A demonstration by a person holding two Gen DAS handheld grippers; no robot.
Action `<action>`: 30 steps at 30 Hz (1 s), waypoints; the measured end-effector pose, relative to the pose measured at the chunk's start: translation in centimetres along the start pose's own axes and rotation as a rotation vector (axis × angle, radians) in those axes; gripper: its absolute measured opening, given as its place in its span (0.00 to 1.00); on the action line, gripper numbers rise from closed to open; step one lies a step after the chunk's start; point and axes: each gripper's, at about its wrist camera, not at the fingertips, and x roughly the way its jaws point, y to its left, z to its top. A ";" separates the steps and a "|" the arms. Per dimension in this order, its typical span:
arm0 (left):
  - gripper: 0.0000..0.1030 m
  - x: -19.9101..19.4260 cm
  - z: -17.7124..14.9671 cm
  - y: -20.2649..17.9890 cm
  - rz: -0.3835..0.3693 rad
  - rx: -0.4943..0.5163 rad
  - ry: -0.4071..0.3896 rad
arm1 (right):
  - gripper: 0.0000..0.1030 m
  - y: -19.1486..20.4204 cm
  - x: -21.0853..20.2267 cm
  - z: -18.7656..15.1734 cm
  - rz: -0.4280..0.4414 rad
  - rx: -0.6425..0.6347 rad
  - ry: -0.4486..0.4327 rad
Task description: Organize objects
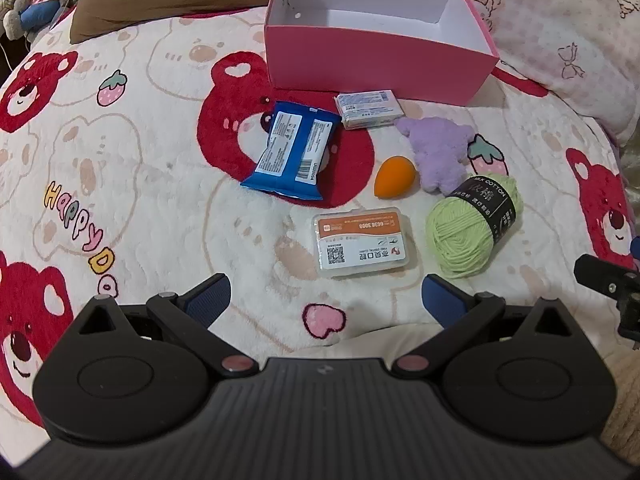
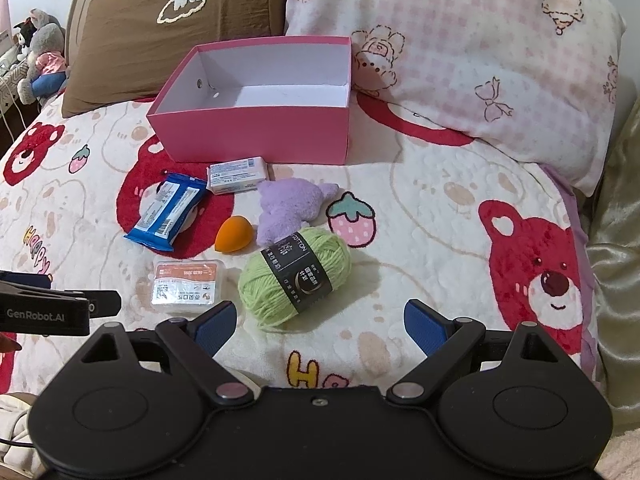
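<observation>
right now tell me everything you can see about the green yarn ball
The green yarn ball is a soft, pale green skein of wound strands, circled at its middle by a black paper band printed with "COTTON" and small white text. It lies on its side on the bear-print blanket, nearest of the loose items to the right hand-held gripper. The purple plush toy touches or overlaps its far edge. Nothing grips it.

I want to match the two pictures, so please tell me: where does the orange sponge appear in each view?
Left wrist view: the orange sponge lies near the middle, between the blue packet and the purple plush toy.
Right wrist view: the orange sponge lies left of the middle, again between the blue packet and the purple plush toy.
Shared landmark: the pink box stands open behind it in both.
</observation>
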 end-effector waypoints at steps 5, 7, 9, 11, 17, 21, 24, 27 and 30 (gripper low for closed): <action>1.00 0.1 0.0 0.0 0.000 -0.006 0.007 | 0.91 -0.1 0.1 0.0 0.000 0.002 0.002; 1.00 0.2 -0.1 0.0 0.000 -0.005 0.009 | 0.91 -0.2 0.2 0.0 -0.001 0.002 0.003; 1.00 0.2 -0.1 0.0 0.001 -0.005 0.011 | 0.91 -0.2 0.2 0.0 -0.001 0.004 0.004; 1.00 0.2 -0.1 0.0 0.000 -0.008 0.013 | 0.91 -0.2 0.2 0.0 0.000 0.005 0.002; 1.00 0.3 -0.2 0.0 -0.002 -0.016 0.019 | 0.91 -0.3 0.2 0.0 -0.001 0.007 0.005; 1.00 0.4 -0.2 0.0 -0.003 -0.020 0.022 | 0.91 -0.3 0.3 0.0 -0.002 0.007 0.006; 1.00 0.6 -0.2 0.0 -0.007 -0.024 0.028 | 0.91 -0.3 0.3 0.0 -0.001 0.007 0.007; 1.00 0.6 -0.3 0.0 -0.012 -0.028 0.032 | 0.91 -0.3 0.3 -0.1 -0.001 0.007 0.007; 1.00 0.6 -0.2 0.1 -0.015 -0.029 0.035 | 0.91 -0.3 0.3 -0.2 -0.001 0.008 0.008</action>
